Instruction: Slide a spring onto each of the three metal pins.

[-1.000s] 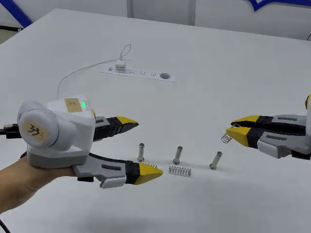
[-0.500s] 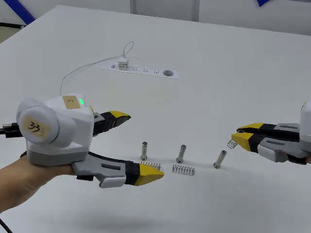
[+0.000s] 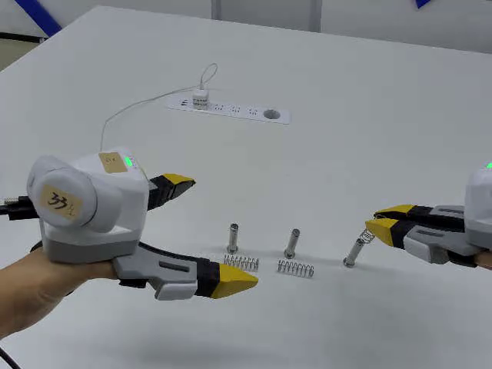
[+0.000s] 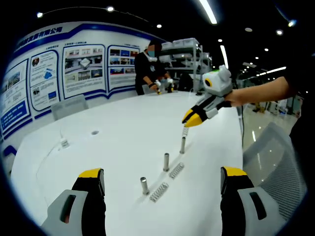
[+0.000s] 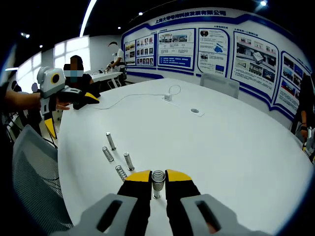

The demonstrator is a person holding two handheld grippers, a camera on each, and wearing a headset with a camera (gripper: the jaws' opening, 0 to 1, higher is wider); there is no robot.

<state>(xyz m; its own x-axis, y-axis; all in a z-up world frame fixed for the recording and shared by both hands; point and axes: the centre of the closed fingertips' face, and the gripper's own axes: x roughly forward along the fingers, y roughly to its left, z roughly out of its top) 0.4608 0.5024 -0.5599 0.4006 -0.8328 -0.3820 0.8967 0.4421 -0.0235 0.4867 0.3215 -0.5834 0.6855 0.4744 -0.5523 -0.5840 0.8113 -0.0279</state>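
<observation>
Three metal pins stand in a row on the white table: left pin (image 3: pixel 233 234), middle pin (image 3: pixel 292 241), right pin (image 3: pixel 354 251). My right gripper (image 3: pixel 377 218) is shut on a spring (image 3: pixel 367 236), (image 5: pixel 157 180), held right above the right pin's top (image 5: pixel 156 192). Two loose springs lie by the pins: one (image 3: pixel 241 262) in front of the left pin, one (image 3: pixel 295 268) in front of the middle pin. My left gripper (image 3: pixel 206 233) hangs open to the left of the pins, nothing between its jaws; from it I see the pins (image 4: pixel 166 161) and the right gripper (image 4: pixel 192 117).
A white power strip (image 3: pixel 231 111) with a plugged charger and a thin cable (image 3: pixel 131 110) lies farther back on the table (image 3: pixel 369 115). A person stands at a far bench (image 4: pixel 150 66). A mesh chair (image 5: pixel 34 187) stands at the table edge.
My right gripper has carried the spring down and left, from above the table to just over the right pin. The left gripper stays open in place. The head camera shifted slightly.
</observation>
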